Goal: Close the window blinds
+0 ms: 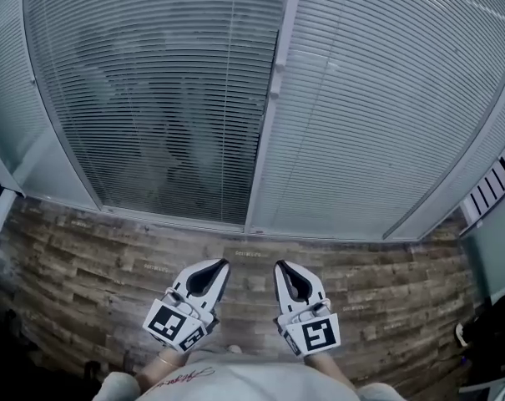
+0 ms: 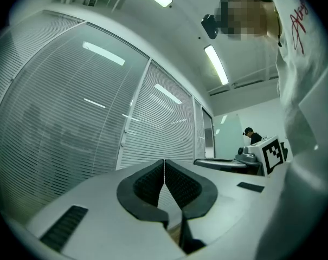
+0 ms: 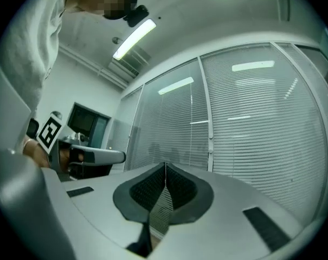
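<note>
At the far left, the left blind [image 1: 152, 98] hangs behind its glass pane. Its slats are tilted partly open, so dim grey shapes show through them. Below it, a wood-pattern floor [image 1: 85, 266] runs across the near part of the scene.

The left gripper [image 1: 224, 263] is held low and near, pointing toward the window. In the left gripper view its jaws [image 2: 164, 161] are pressed tip to tip with nothing between them. Its marker cube [image 1: 175, 324] carries only a black-and-white square pattern and no words. Just below it is the shirt [image 1: 227, 383] with a line of red script, which also shows in the left gripper view [image 2: 299, 28]. The writing is too curled and cut off to read.

A pale post [image 1: 273, 98] stands between the two panes and has a small fitting [image 1: 277, 82] part way up.

The right gripper [image 1: 279, 265] sits just beside the left one, pointing the same way. Its own view shows the jaws [image 3: 165, 164] closed together on nothing. Its cube also bears only a pattern.

The right blind [image 1: 386, 98] fills the far right pane. It looks paler and nothing shows through it. Neither gripper touches either blind.

In the left gripper view, long ceiling lights [image 2: 218, 64] glow overhead. A person [image 2: 252, 136] in dark clothes stands well back at the right.
</note>
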The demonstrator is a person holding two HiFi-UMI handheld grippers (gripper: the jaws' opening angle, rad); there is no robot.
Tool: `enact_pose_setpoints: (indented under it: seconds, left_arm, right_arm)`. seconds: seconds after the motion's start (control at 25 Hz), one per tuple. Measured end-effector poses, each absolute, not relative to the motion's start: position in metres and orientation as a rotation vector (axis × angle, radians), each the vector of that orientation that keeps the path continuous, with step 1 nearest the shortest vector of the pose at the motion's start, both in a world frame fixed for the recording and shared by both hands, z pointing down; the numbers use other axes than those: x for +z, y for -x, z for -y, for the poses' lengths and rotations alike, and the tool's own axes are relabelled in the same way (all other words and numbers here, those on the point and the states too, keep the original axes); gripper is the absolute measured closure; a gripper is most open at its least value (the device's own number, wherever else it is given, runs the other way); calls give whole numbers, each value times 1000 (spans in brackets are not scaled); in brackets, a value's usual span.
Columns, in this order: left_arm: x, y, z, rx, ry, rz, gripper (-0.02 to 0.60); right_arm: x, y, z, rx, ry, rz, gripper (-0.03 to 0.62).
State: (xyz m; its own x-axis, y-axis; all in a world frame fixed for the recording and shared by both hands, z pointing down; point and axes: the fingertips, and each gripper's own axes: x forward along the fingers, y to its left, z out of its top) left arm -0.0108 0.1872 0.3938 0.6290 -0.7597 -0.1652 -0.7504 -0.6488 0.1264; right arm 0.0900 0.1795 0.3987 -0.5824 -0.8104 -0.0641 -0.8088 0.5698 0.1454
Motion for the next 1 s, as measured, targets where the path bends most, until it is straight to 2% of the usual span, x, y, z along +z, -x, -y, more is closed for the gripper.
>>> enact_pose_setpoints:
  seconds: [0.12, 0.4, 1.0]
  left_arm:
    - [393, 10, -189, -355, -2767, 1313, 563]
    - [399, 7, -177, -362, -2759, 1326, 563]
    - [394, 13, -66, -380, -2790, 1302, 563]
  right_arm:
    - [409, -88, -182, -351, -1348, 2687, 574]
    - [400, -88, -169, -313, -1384, 2767, 574]
    - [407, -93, -64, -358, -1418, 2696, 574]
